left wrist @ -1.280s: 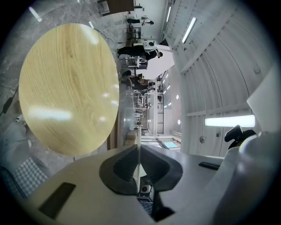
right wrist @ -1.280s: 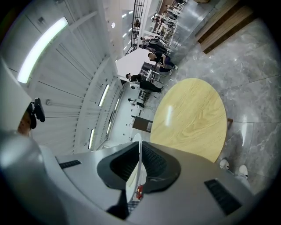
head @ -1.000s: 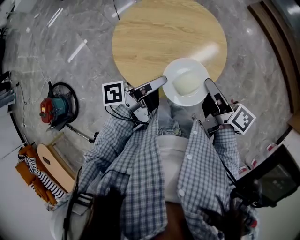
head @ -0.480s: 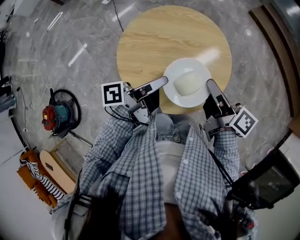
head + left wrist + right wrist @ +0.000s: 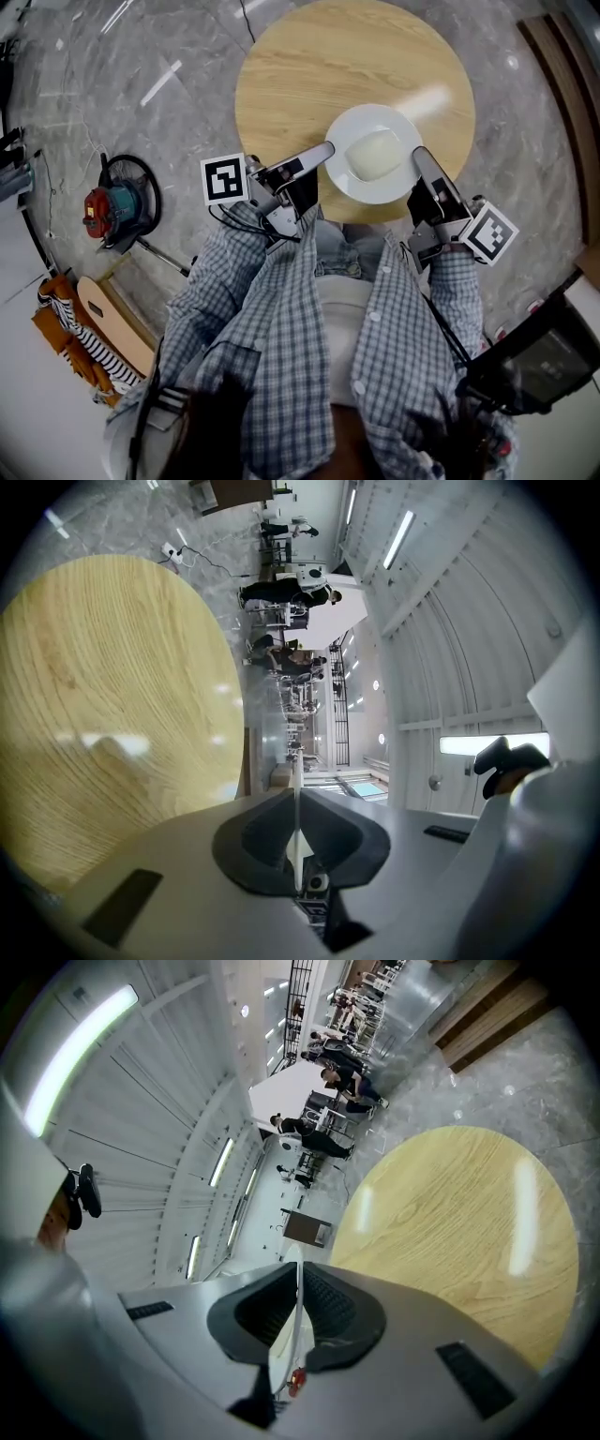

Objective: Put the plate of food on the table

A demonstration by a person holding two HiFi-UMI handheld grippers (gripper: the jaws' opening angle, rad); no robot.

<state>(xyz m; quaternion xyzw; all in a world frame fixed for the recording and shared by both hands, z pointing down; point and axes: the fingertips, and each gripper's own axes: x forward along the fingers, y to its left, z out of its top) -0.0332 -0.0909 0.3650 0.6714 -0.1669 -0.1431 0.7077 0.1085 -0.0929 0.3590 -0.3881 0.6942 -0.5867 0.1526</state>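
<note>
A white plate (image 5: 398,183) with a pale mound of food (image 5: 373,155) hangs over the near edge of a round wooden table (image 5: 309,66). My left gripper (image 5: 325,155) is shut on the plate's left rim. My right gripper (image 5: 417,159) is shut on its right rim. In the left gripper view the rim (image 5: 297,832) shows as a thin white edge between the dark pads, with the tabletop (image 5: 103,714) at the left. The right gripper view likewise shows the rim (image 5: 292,1321) edge-on in the jaws, the table (image 5: 459,1232) beyond.
A grey marble floor (image 5: 112,103) surrounds the table. On it at the left lie a red and teal power tool (image 5: 112,214) with a coiled cable and, lower, a wooden board with striped cloth (image 5: 89,333). The person's plaid shirt (image 5: 319,356) fills the lower middle.
Both grippers have carried the plate a little farther over the table; it now covers more of the tabletop near the front edge.
</note>
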